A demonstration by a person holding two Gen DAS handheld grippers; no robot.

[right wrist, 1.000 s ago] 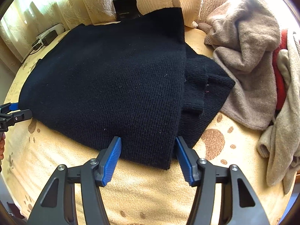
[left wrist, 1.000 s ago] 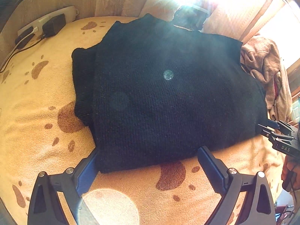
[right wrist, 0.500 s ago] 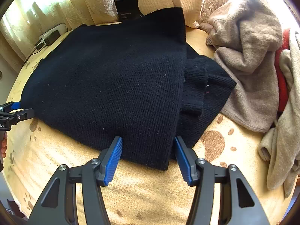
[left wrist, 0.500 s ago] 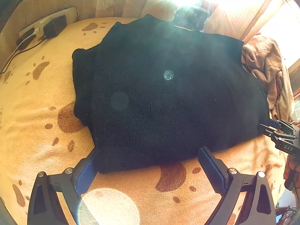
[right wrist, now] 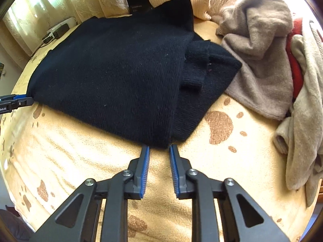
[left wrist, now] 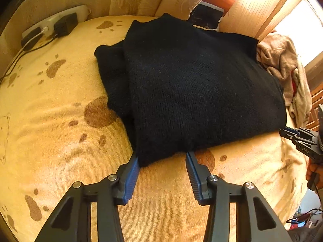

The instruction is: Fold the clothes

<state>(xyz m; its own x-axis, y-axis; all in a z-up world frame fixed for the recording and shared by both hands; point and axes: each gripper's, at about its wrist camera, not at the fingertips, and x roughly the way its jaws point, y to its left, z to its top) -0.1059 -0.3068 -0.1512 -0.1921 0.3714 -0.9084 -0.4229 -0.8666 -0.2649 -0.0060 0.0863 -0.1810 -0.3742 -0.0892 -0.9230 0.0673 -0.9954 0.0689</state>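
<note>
A black knitted sweater point(left wrist: 197, 92) lies partly folded on a yellow paw-print blanket point(left wrist: 60, 137); it also shows in the right wrist view point(right wrist: 121, 76). My left gripper point(left wrist: 162, 157) sits at its near left corner, jaws half closed around the hem corner, pads beside the cloth. My right gripper point(right wrist: 159, 148) sits at the near right corner, jaws narrowed with a small gap, the tips at the hem edge. The right gripper shows at the right edge of the left wrist view point(left wrist: 302, 141). The left gripper shows at the left edge of the right wrist view point(right wrist: 14, 102).
A heap of beige and red clothes point(right wrist: 272, 50) lies right of the sweater. A power strip with plugs point(left wrist: 48, 28) lies at the far left by the curtains. A dark box point(right wrist: 139, 2) stands behind the sweater.
Both grippers have narrowed their jaws around the sweater's near corners. The right one has closed the most. The sweater has not moved.
</note>
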